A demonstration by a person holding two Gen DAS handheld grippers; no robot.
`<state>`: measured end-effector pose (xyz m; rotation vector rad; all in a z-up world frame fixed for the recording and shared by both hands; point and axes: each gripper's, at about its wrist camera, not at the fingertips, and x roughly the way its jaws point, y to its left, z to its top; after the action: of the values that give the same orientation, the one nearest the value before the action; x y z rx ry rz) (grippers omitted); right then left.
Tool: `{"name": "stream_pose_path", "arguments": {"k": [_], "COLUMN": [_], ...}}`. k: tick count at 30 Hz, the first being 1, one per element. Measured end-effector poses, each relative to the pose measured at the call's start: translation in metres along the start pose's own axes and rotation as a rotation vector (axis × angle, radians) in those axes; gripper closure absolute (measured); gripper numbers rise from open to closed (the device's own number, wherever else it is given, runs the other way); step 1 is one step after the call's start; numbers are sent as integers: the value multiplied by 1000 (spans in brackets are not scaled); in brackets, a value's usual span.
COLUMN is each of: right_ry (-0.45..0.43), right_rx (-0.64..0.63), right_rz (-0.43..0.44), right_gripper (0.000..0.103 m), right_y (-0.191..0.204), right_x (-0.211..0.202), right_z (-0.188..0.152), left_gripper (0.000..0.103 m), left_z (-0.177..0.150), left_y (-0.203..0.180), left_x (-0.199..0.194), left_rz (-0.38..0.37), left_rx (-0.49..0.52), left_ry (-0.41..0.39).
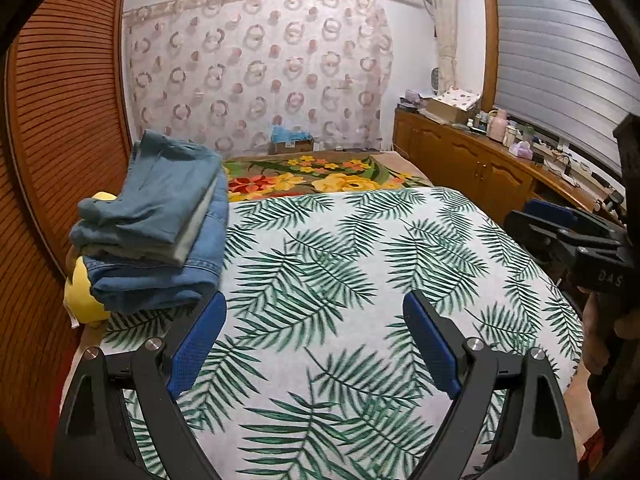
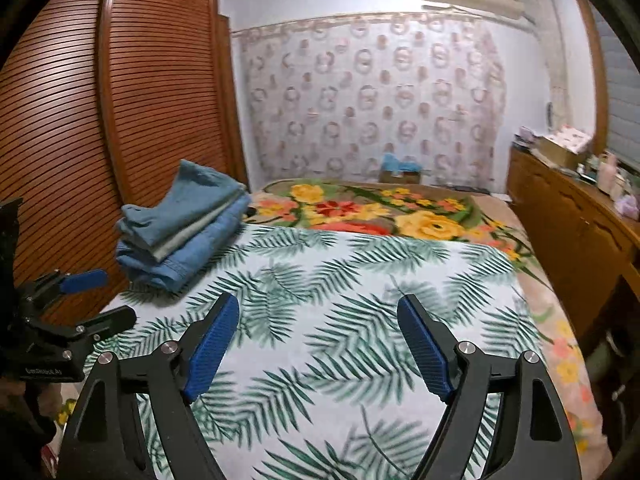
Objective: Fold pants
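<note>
A stack of folded blue pants lies at the left edge of the bed, on the palm-leaf sheet; it also shows in the right wrist view. The top pair is teal-blue, the lower ones lighter denim. My left gripper is open and empty, its left pad just right of the stack's near corner. It also shows at the left of the right wrist view. My right gripper is open and empty over the sheet's middle. It shows at the right in the left wrist view.
A yellow plush toy sits under and beside the stack. A wooden slatted wardrobe stands left of the bed. A floral blanket covers the far end. A cluttered wooden sideboard runs along the right.
</note>
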<state>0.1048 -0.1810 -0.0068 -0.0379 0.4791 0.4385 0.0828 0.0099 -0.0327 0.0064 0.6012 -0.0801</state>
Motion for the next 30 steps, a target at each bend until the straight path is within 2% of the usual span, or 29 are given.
{"name": "stream_pose_path", "arguments": {"k": [6,14,30], "right_ry": [-4,-16,-136], "right_rx": [27,49,46], "right_rz": [-54,-67,-111], "right_gripper": [20,20,20], "right_y": [2,7,18], "right_x": [-19,-30,-75], "right_z": [-8,-11,-15], "left_gripper": [13,13,13], "left_z": [-1,4,28], "left_y": [-10,-24,-37], "left_x": [0,-14,-58], "left_rz": [-4,15,25], "left_rx": [-1,-2,13], "left_ry": [5,-32,-124]}}
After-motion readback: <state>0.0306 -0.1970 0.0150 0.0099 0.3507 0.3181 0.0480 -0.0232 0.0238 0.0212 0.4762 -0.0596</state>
